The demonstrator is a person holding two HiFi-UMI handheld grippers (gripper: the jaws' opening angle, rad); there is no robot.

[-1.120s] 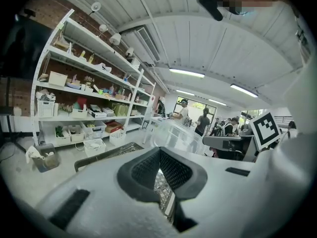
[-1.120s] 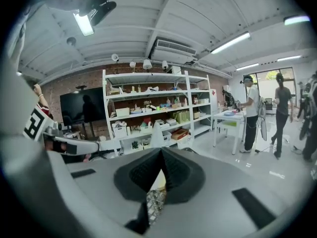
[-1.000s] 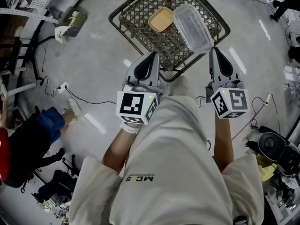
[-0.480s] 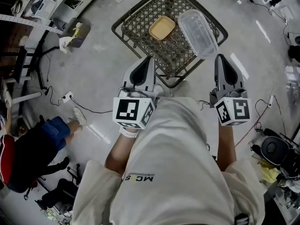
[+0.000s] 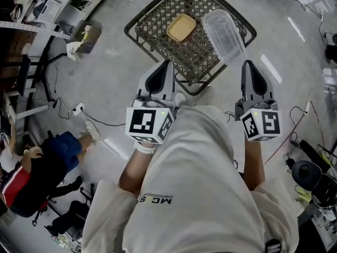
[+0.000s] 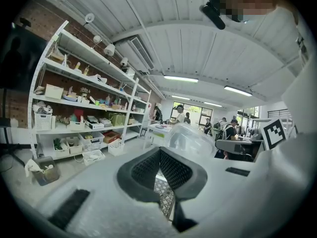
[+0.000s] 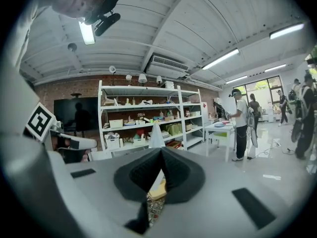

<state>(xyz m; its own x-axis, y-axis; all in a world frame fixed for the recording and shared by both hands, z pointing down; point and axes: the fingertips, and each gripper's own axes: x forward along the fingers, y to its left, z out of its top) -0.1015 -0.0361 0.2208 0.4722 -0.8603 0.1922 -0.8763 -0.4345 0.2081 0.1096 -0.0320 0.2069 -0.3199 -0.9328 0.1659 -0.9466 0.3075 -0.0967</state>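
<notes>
- Left gripper (image 5: 167, 64): jaws pressed together with nothing between them, its tip at the near edge of the wire basket (image 5: 157, 31).
- Right gripper (image 5: 248, 64): jaws also pressed together and empty, near the basket's right corner.
- Clear plastic container (image 5: 223, 28): just ahead of the right gripper and slightly to its left, on the basket's right side.
- Yellow tray (image 5: 181, 27): farther ahead of the left gripper, inside the basket.

Bright ceiling strip lighting, heavy fisheye edge distortion

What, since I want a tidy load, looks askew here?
The clear plastic container sits askew: it lies slanted over the right rim of the wire basket rather than flat inside, while the tan dish lies flat on the mesh. Nothing looks spilled or broken.
</notes>
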